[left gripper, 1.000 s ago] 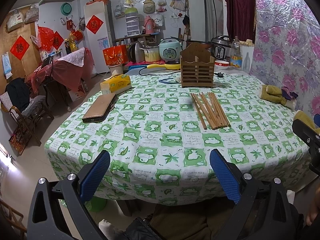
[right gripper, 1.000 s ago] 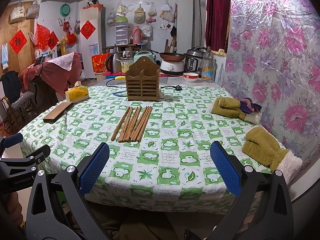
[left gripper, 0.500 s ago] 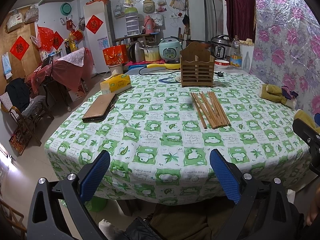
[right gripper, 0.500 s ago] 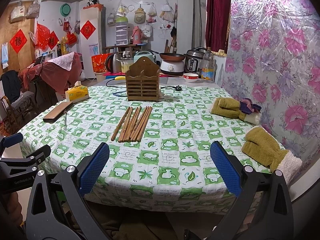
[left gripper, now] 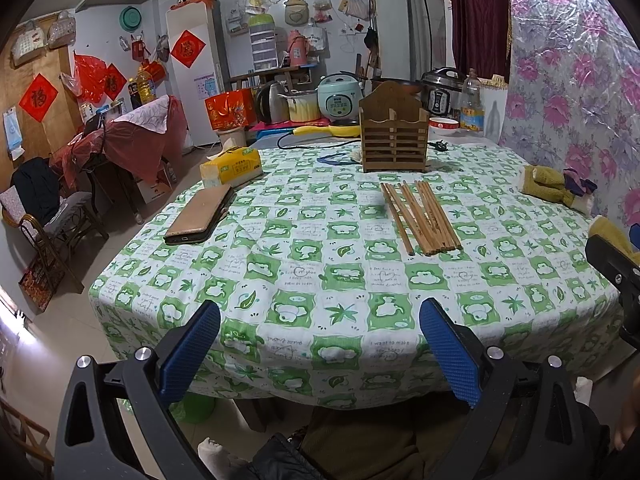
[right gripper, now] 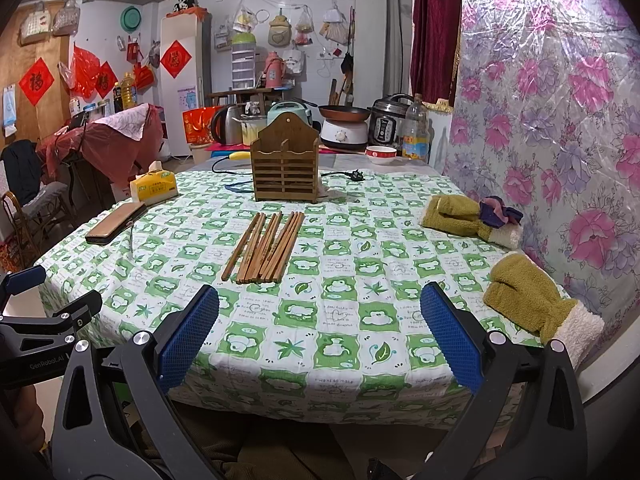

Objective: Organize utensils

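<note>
A round tabletop [right gripper: 360, 360] under green-checked cloth carries a slatted wooden holder [right gripper: 285, 170], seemingly empty, then loose square-sided wooden chopsticks [right gripper: 266, 246] lying flat before it, while the left hand-held gripper [left gripper: 320, 344] and right hand-held gripper [right gripper: 320, 336] hover wide apart, gripping nothing.

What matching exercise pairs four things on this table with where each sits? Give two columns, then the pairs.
Things:
1. chopsticks
2. wooden holder
3. tissue pack
4. mitten

Places:
A. far left part of the table, beyond the phone
B. upright at the far side, beyond the chopsticks
C. near right edge, beside the flowered wall
D. flat in a bunch at the table's middle

Pairs: 1-D, 2-B, 3-A, 4-C
</note>
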`<act>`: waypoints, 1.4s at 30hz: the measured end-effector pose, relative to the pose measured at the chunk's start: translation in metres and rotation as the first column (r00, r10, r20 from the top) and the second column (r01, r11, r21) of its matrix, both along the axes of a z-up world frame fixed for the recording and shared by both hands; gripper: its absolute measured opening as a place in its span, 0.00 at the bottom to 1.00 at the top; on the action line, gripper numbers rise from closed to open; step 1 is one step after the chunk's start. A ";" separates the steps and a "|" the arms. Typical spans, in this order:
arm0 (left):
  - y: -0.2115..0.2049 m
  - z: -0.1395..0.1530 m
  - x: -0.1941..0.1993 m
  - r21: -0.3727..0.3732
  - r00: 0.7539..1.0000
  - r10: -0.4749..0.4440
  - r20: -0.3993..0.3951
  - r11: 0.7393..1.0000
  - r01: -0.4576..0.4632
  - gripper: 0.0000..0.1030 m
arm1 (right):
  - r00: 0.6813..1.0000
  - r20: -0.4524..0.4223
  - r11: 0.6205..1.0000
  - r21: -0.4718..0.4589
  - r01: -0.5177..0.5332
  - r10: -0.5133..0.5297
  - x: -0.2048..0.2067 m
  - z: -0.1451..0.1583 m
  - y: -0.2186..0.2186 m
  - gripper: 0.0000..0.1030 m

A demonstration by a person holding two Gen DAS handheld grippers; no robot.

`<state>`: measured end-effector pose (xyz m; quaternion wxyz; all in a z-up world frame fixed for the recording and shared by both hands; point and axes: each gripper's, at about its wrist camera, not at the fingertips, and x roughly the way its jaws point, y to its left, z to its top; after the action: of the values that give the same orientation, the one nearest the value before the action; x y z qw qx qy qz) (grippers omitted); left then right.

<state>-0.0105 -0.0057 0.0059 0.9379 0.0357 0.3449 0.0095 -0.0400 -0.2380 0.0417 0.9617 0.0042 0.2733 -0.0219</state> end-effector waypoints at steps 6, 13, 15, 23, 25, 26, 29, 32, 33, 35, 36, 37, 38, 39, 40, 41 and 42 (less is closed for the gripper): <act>0.000 0.000 0.000 0.000 1.000 0.000 -0.001 1.000 0.000 0.95 | 1.000 0.000 1.000 -0.001 0.000 0.000 0.000 0.000 0.001 0.94; 0.002 -0.003 -0.001 0.001 1.000 -0.001 -0.011 1.000 0.001 0.95 | 1.000 -0.006 1.000 -0.002 0.000 0.000 0.000 -0.002 0.001 0.94; 0.004 -0.007 -0.001 0.000 1.000 -0.001 -0.018 1.000 0.001 0.95 | 1.000 -0.011 1.000 -0.003 0.000 0.000 0.000 -0.004 -0.001 0.94; 0.007 -0.028 0.016 -0.003 0.996 0.000 -0.087 1.000 0.000 0.95 | 0.998 -0.051 0.999 0.035 0.032 -0.030 0.019 -0.018 -0.022 0.94; 0.009 -0.035 0.024 -0.002 0.993 0.001 -0.115 1.000 -0.001 0.95 | 0.997 -0.071 0.997 0.054 0.047 -0.043 0.026 -0.024 -0.031 0.94; 0.011 -0.039 0.029 -0.001 0.992 -0.002 -0.128 1.000 0.002 0.95 | 0.996 -0.081 0.997 0.063 0.053 -0.048 0.031 -0.028 -0.037 0.94; 0.011 -0.048 0.047 0.003 0.987 -0.010 -0.162 1.000 0.011 0.95 | 0.992 -0.109 0.995 0.077 0.066 -0.058 0.045 -0.040 -0.048 0.94; 0.007 -0.053 0.069 -0.017 0.981 -0.035 -0.193 0.999 0.033 0.95 | 0.990 -0.135 0.995 0.082 0.056 -0.045 0.059 -0.053 -0.050 0.94; 0.006 -0.056 0.077 -0.018 0.978 -0.045 -0.204 0.999 0.042 0.95 | 0.989 -0.140 0.995 0.079 0.053 -0.041 0.063 -0.056 -0.050 0.94; 0.000 -0.061 0.093 -0.016 0.972 -0.059 -0.226 0.998 0.057 0.95 | 0.988 -0.148 0.997 0.069 0.047 -0.036 0.071 -0.062 -0.049 0.94; -0.004 -0.062 0.100 -0.016 0.970 -0.064 -0.235 0.998 0.062 0.95 | 0.988 -0.151 0.997 0.066 0.043 -0.032 0.073 -0.064 -0.048 0.94; -0.006 -0.065 0.108 -0.020 0.966 -0.075 -0.247 0.997 0.072 0.95 | 0.988 -0.154 0.997 0.064 0.038 -0.028 0.076 -0.067 -0.047 0.94; -0.010 -0.066 0.115 -0.024 0.963 -0.087 -0.257 0.996 0.084 0.95 | 0.987 -0.157 0.997 0.063 0.035 -0.025 0.080 -0.069 -0.047 0.94; -0.013 -0.067 0.120 -0.025 0.960 -0.095 -0.263 0.995 0.092 0.95 | 0.987 -0.159 0.997 0.064 0.032 -0.022 0.083 -0.069 -0.047 0.94; -0.017 -0.069 0.127 -0.024 0.957 -0.107 -0.270 0.994 0.104 0.95 | 0.987 -0.163 0.998 0.064 0.029 -0.018 0.085 -0.071 -0.046 0.94; -0.022 -0.070 0.132 -0.022 0.954 -0.116 -0.277 0.993 0.115 0.95 | 0.986 -0.165 0.998 0.065 0.023 -0.012 0.090 -0.072 -0.046 0.94; -0.026 -0.072 0.138 -0.019 0.951 -0.125 -0.284 0.992 0.125 0.95 | 0.986 -0.165 0.998 0.065 0.021 -0.010 0.091 -0.072 -0.046 0.94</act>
<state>0.1271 -0.0319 -0.0659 0.8773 0.0583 0.4732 -0.0553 0.0507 -0.2837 -0.0303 0.9349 0.0366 0.3523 -0.0203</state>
